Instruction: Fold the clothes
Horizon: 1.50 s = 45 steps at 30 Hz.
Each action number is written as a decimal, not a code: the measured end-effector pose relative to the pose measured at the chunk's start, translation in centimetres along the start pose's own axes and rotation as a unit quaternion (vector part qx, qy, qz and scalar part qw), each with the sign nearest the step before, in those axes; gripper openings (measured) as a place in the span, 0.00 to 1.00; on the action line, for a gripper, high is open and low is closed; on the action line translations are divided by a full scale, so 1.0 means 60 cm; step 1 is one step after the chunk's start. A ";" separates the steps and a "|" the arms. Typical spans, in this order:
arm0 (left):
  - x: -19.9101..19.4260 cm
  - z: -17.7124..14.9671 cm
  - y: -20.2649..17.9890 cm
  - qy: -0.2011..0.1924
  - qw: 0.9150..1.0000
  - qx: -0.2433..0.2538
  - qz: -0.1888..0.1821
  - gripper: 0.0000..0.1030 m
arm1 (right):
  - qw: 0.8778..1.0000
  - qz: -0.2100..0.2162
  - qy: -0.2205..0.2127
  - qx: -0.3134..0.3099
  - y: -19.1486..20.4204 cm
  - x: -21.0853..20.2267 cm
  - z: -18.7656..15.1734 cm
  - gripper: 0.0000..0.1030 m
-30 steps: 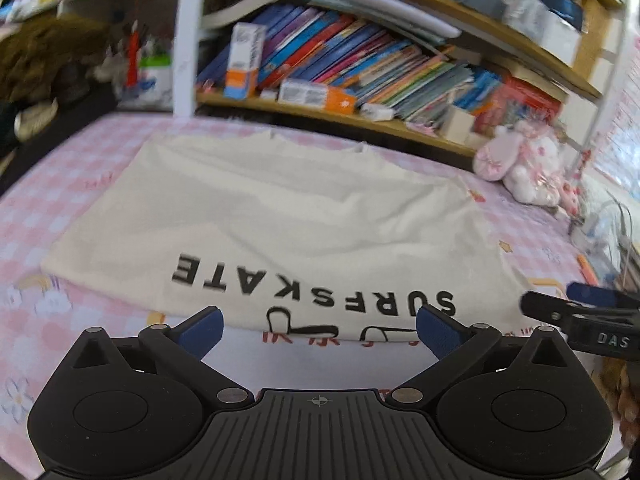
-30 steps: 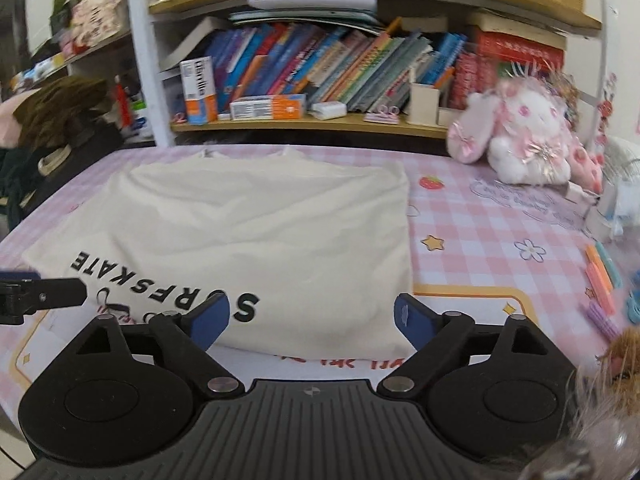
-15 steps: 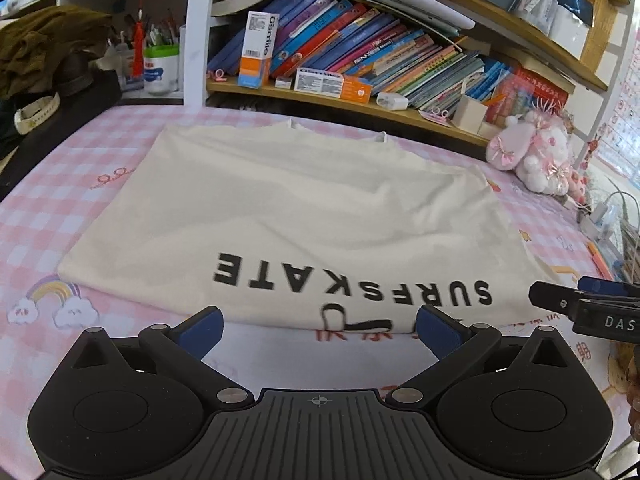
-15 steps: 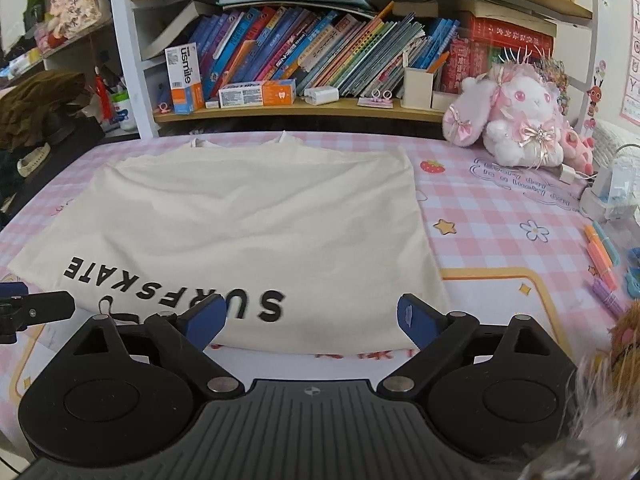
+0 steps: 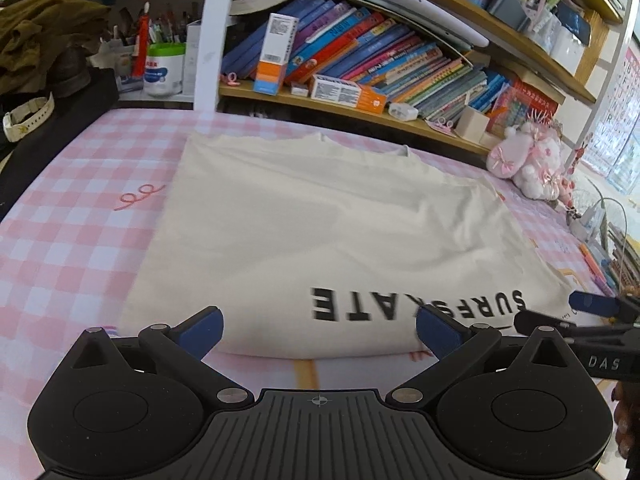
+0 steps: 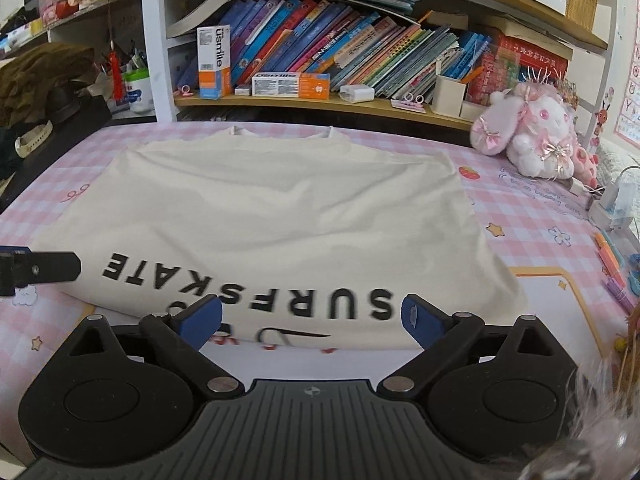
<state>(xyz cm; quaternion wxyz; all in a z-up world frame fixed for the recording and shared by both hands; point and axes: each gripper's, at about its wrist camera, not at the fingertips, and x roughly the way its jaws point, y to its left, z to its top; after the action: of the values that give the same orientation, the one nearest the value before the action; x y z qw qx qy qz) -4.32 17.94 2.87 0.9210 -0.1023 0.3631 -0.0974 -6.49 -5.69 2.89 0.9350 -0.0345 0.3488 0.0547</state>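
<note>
Black ribbed left gripper (image 5: pixel 319 326) and right gripper (image 6: pixel 311 319), blue jaws, silver pivot screws, round black hubs

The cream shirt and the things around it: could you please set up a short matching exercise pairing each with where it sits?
Things:
1. cream shirt
2. pink plush rabbit
3. orange and white box
4. olive-brown garment

Places:
A. upright on the lower bookshelf, beside the books
B. heaped at the far left, off the pink cloth
C. flat on the pink checked tablecloth, lettering nearest the grippers
D. at the table's far right, in front of the shelf

Pairs: 1-C, 2-D, 3-A, 4-B
</note>
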 end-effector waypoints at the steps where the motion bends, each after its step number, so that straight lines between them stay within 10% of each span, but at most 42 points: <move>1: -0.001 0.001 0.010 0.001 1.000 -0.002 -0.005 1.00 | 1.000 -0.001 0.000 -0.001 0.010 0.000 0.000 0.94; 16: -0.018 0.028 0.204 0.024 0.982 -0.181 -0.044 1.00 | 0.989 0.058 0.014 -0.136 0.179 0.029 0.030 0.94; 27: -0.012 0.021 0.295 0.021 0.946 -0.318 -0.055 1.00 | 0.940 0.155 0.008 -0.302 0.320 0.070 0.052 0.89; 38: 0.006 0.004 0.317 0.041 0.915 -0.390 -0.096 1.00 | 0.879 0.228 0.022 -0.419 0.436 0.113 0.044 0.40; 41: 0.013 0.001 0.318 0.047 0.904 -0.409 -0.112 1.00 | 0.877 0.243 0.025 -0.414 0.442 0.124 0.046 0.03; 45: 0.033 -0.003 0.321 0.060 0.876 -0.454 -0.148 0.99 | 0.895 0.251 -0.013 -0.369 0.419 0.100 0.073 0.03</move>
<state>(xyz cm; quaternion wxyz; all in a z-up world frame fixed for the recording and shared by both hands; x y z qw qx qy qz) -1.00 35.89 -3.52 0.7245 -0.5559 0.4024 -0.0632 -2.34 20.13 1.62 0.8146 -0.2874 0.2888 0.4128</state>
